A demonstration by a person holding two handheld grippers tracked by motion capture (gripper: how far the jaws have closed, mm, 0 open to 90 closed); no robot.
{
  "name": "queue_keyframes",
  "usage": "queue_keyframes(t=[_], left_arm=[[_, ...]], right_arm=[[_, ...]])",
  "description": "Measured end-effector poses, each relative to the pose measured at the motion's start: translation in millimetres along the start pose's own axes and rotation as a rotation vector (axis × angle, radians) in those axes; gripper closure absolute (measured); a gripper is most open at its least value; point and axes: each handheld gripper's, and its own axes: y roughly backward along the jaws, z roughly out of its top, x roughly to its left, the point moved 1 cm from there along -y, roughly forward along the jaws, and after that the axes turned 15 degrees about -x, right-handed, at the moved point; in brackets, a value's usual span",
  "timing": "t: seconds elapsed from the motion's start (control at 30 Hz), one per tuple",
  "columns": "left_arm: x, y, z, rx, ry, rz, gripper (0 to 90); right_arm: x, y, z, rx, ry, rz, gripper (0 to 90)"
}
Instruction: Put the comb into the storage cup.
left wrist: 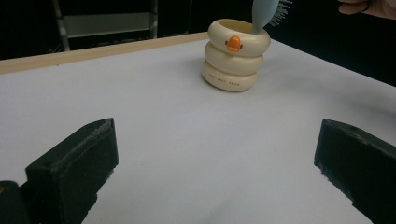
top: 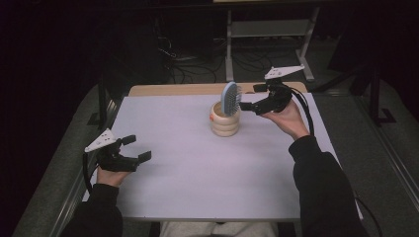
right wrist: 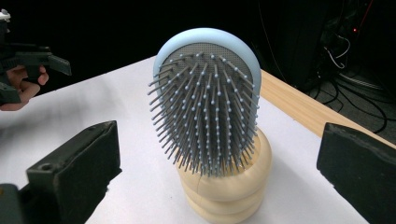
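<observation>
A cream ringed holder (top: 225, 120) with an orange duck bill (left wrist: 233, 44) stands at the table's far middle. A light-blue hairbrush (top: 230, 98) stands handle-down in it, bristles (right wrist: 208, 116) facing my right gripper. My right gripper (top: 249, 97) hovers just right of the brush head, open, its jaws wide apart and nothing between them. At the table's near left, my left gripper (top: 137, 147) is open and empty and points toward the holder (left wrist: 235, 59); it also shows far off in the right gripper view (right wrist: 28, 63).
The white tabletop (top: 197, 163) spreads between the grippers. A wooden strip (top: 173, 89) runs along its far edge. Beyond stand a metal shelf frame (top: 269, 29) and floor cables (top: 192, 64) in the dark.
</observation>
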Motion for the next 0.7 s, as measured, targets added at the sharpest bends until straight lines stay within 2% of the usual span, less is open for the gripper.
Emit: queue_keyframes(t=[0.7], left_arm=[[-0.2, 0.0, -0.2, 0.003, -0.003, 0.002, 0.0]], right_arm=[[4.6, 25.5, -13.6, -0.022, -0.001, -0.013, 0.0]])
